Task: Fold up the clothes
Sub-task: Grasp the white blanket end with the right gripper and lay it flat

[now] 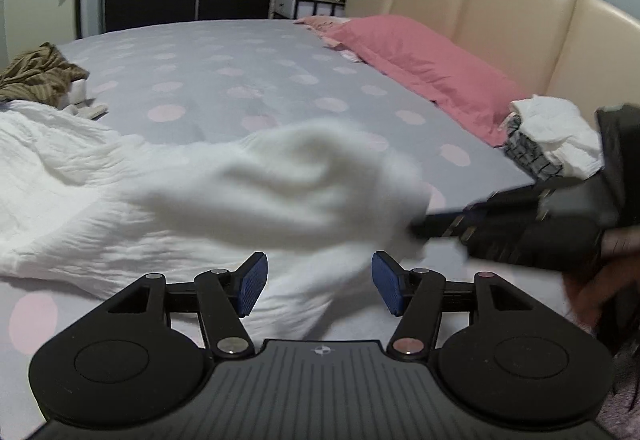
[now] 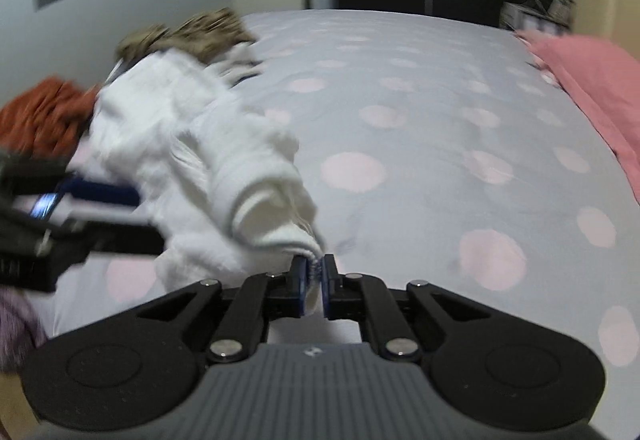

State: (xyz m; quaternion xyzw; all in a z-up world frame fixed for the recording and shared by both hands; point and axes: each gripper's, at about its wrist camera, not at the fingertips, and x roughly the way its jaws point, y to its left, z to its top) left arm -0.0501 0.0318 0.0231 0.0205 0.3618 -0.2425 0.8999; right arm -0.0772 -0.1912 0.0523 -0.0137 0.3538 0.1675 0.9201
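A white crinkled garment point(image 1: 120, 200) lies across the grey bed with pink dots point(image 1: 240, 80). My left gripper point(image 1: 318, 282) is open and empty, its blue pads just above the garment's near edge. My right gripper point(image 2: 316, 282) is shut on an edge of the white garment point(image 2: 208, 168) and holds it lifted above the bed; it shows blurred in the left wrist view point(image 1: 416, 228) at the right, pulling a fold of cloth. The left gripper shows blurred at the left of the right wrist view point(image 2: 100, 208).
A brown striped garment point(image 1: 36, 76) lies at the bed's far left, with an orange one point(image 2: 44, 116) near it. A stack of folded clothes point(image 1: 552, 140) sits by the pink pillow point(image 1: 420, 60) and beige headboard point(image 1: 500, 12). A nightstand point(image 1: 304, 4) stands behind.
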